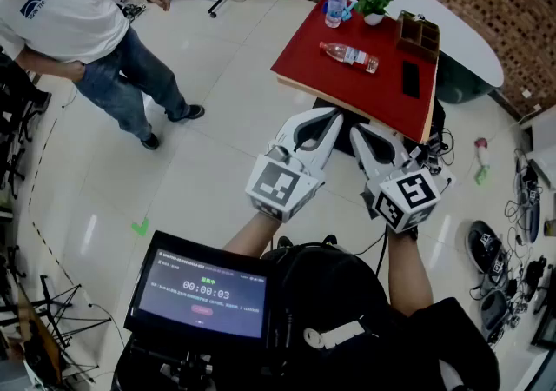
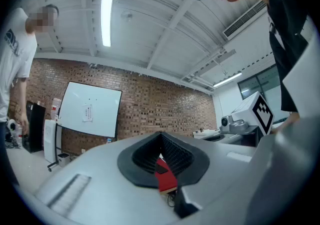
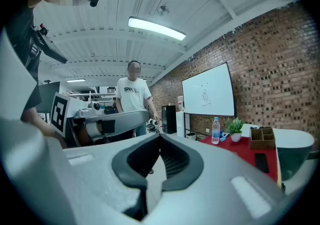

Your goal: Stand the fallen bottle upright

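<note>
We held the left tongs (image 1: 333, 118) and the right tongs (image 1: 359, 131) pressed together, empty, short of the red surface (image 1: 382, 94) where the fallen bottle (image 1: 348, 55) lay.

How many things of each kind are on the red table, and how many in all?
Bottles: 2 (upright bottle, fallen bottle)
Potted plant: 1
Wooden organiser: 1
Black phone: 1
Total on the red table: 5
A small blue thing beside the upright bottle is too small to tell and is left out.
</note>
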The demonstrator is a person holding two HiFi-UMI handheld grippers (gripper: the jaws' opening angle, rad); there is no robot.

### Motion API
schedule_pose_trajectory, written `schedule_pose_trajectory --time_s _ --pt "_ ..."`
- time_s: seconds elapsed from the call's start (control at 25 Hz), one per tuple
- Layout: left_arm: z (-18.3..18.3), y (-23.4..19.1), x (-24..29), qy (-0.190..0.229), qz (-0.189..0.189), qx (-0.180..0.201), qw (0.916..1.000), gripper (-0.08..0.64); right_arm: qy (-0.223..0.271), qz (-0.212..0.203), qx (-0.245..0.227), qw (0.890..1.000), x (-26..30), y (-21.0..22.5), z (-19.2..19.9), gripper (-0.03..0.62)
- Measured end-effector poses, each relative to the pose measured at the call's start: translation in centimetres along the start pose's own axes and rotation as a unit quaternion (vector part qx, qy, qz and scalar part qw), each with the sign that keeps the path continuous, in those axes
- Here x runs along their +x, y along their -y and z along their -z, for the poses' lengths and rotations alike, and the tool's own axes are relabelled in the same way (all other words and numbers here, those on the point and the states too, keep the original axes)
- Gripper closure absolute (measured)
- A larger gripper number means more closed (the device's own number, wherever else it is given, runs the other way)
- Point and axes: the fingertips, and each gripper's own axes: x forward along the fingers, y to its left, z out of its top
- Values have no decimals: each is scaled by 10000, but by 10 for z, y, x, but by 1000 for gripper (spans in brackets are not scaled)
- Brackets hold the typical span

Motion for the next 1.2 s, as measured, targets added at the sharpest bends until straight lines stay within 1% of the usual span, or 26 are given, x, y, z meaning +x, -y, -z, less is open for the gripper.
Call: schedule_pose_trajectory --time_s 0.08,0.16,0.32,0.44,0.56,0.68,0.76,0.88,0.96,1.04,1.12,1.2 --pt "2 -3 -19 -166 -166 -120 9997 554 -104 -144 107 9998 5 -15 7 589" --pt "5 -8 -29 -321 -277 -176 9989 554 -176 -239 156 9994 11 -21 11 589" --pt "16 -19 -14 -456 -268 -194 9984 554 -240 -176 63 9995 23 2 12 589" --pt "31 -34 6 -542 -258 -188 9980 554 -291 -150 3 9995 41 27 19 589" --pt "45 -52 37 -642 -300 -127 9974 554 -318 -198 -18 9993 64 63 24 589" --pt "59 -77 72 -887 -571 -100 9944 554 -372 -360 -38 9987 87 99 26 589" --pt "61 -96 96 -918 -760 -67 9928 554 -426 -495 -45 9979 106 123 25 589" --pt "66 -124 135 -872 -946 17 9917 554 -601 -677 -149 9958 136 165 27 589" --pt "73 -139 158 -867 -1032 79 9909 554 -838 -881 -238 9923 156 187 36 589" --pt "80 -152 174 -937 -1145 103 9889 554 -1143 -1155 -424 9858 174 200 48 588" --pt "84 -165 186 -1015 -1243 107 9870 554 -1490 -1376 -750 9763 193 209 60 575" --pt "89 -177 193 -1103 -1337 95 9848 554 -1915 -1515 -1231 9619 214 216 78 538"
